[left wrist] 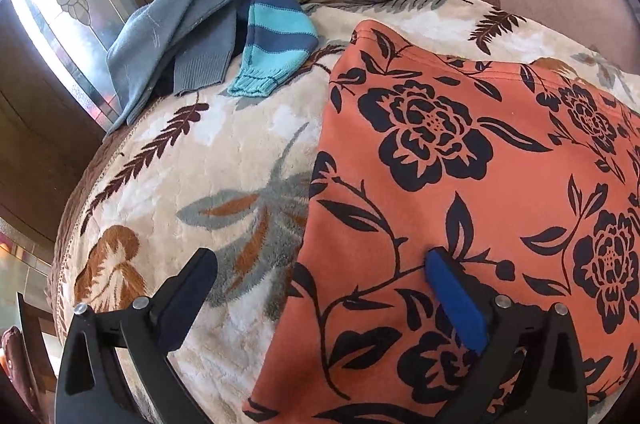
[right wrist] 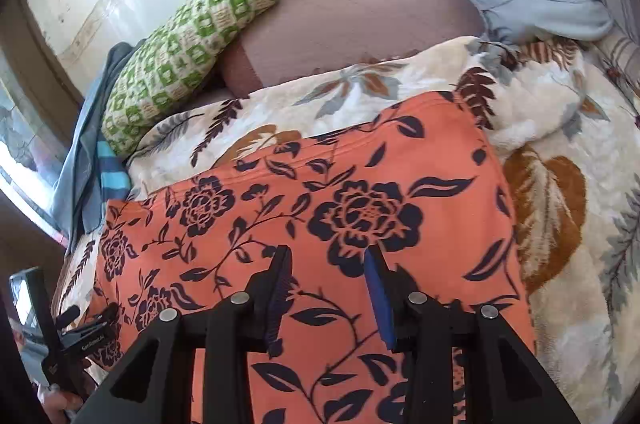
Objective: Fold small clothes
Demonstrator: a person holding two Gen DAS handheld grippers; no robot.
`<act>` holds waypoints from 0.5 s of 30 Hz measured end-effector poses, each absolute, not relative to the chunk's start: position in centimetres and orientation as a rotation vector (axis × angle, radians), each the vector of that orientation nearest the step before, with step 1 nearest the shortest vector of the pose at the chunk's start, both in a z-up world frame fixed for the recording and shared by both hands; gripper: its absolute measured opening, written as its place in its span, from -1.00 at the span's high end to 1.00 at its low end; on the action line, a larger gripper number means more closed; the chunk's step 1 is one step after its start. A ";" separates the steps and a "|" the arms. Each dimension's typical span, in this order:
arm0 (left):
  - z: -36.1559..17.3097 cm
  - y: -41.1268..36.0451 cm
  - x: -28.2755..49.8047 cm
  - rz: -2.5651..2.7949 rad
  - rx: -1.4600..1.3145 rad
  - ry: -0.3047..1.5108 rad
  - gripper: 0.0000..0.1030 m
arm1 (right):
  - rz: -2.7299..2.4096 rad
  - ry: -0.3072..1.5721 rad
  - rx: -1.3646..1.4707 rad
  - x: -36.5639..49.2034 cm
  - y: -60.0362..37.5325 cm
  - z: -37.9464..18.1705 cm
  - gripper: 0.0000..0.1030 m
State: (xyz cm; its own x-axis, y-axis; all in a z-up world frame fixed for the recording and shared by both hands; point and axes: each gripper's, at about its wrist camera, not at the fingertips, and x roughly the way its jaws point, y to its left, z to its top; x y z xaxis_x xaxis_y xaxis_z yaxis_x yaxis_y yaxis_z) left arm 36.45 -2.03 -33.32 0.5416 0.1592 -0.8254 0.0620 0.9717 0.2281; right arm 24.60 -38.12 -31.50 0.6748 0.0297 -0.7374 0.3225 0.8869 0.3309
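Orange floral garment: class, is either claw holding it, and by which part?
Neither. The left claw stands wide open over the orange floral garment's edge; the right claw hovers open above it.

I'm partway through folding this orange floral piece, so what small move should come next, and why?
Probably lower the left gripper onto the orange floral garment's left edge and pinch it. Its jaws stand wide open and straddle that edge with nothing gripped. The garment lies flat on the leaf-print blanket, and the right gripper hovers over it, holding nothing.
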 end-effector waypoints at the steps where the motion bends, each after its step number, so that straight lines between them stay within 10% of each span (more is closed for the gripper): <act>1: -33.4 -1.7 36.6 0.058 0.216 1.013 -1.00 | -0.157 0.850 0.452 25.2 -37.5 -31.9 0.17; 15: -28.0 -3.8 28.7 -0.017 0.275 0.785 -1.00 | -0.140 0.830 0.409 23.3 -35.4 -31.8 0.09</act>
State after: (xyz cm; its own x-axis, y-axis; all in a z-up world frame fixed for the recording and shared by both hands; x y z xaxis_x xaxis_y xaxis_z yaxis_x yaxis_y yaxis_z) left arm 28.72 -3.83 -27.95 0.7090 0.0866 -0.6999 0.1172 0.9642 0.2380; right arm 23.29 -35.37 -31.84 0.6712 0.0369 -0.7404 0.2786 0.9130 0.2981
